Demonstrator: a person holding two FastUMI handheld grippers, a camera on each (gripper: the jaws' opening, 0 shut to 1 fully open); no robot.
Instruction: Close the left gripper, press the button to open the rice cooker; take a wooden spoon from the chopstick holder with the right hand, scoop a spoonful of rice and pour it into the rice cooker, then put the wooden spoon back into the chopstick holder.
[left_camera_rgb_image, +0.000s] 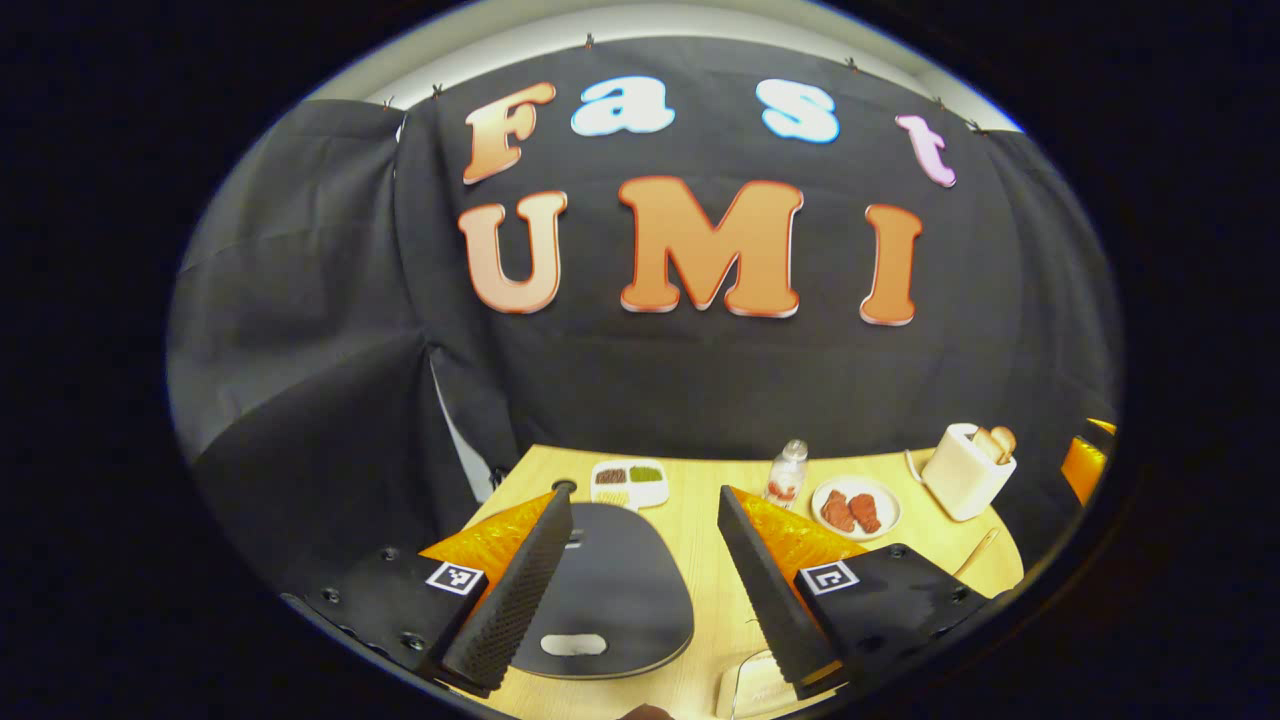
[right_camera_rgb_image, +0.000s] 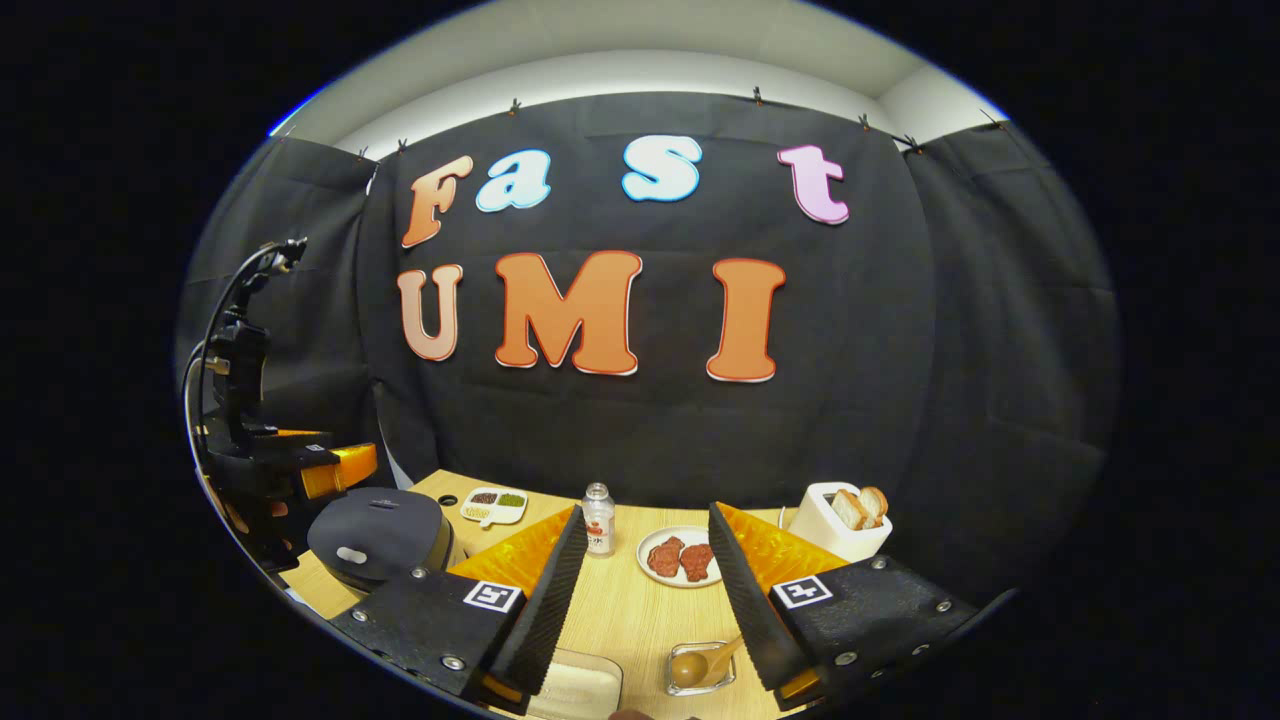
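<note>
The rice cooker (left_camera_rgb_image: 610, 590) is seen in the left gripper view on the wooden counter (left_camera_rgb_image: 700, 560), its dark lid down and lying between and just beyond the spread fingers of the left claw (left_camera_rgb_image: 640, 590), which is held wide with nothing between its fingers. In the right gripper view the same rice cooker (right_camera_rgb_image: 380, 535) is found at the counter's left end, with the left claw (right_camera_rgb_image: 300, 465) held above and behind it (a cable is looped over its top). The right claw (right_camera_rgb_image: 640, 610) is likewise held wide and holds nothing, raised over the near edge of the counter (right_camera_rgb_image: 620, 600). Below it, a wooden spoon (right_camera_rgb_image: 700, 662) is laid in a small clear holder (right_camera_rgb_image: 700, 670), its bowl toward the left and its handle slanting up to the right; just to the left of that, a pale container (right_camera_rgb_image: 575, 685) is cut off by the edge of the view, and its contents cannot be told. Farther back are set a divided dish (right_camera_rgb_image: 493, 503) of small portions, a small bottle (right_camera_rgb_image: 598, 520), a white plate (right_camera_rgb_image: 682, 557) of reddish pieces, and a white toaster (right_camera_rgb_image: 838, 520) with bread standing in its slots.
</note>
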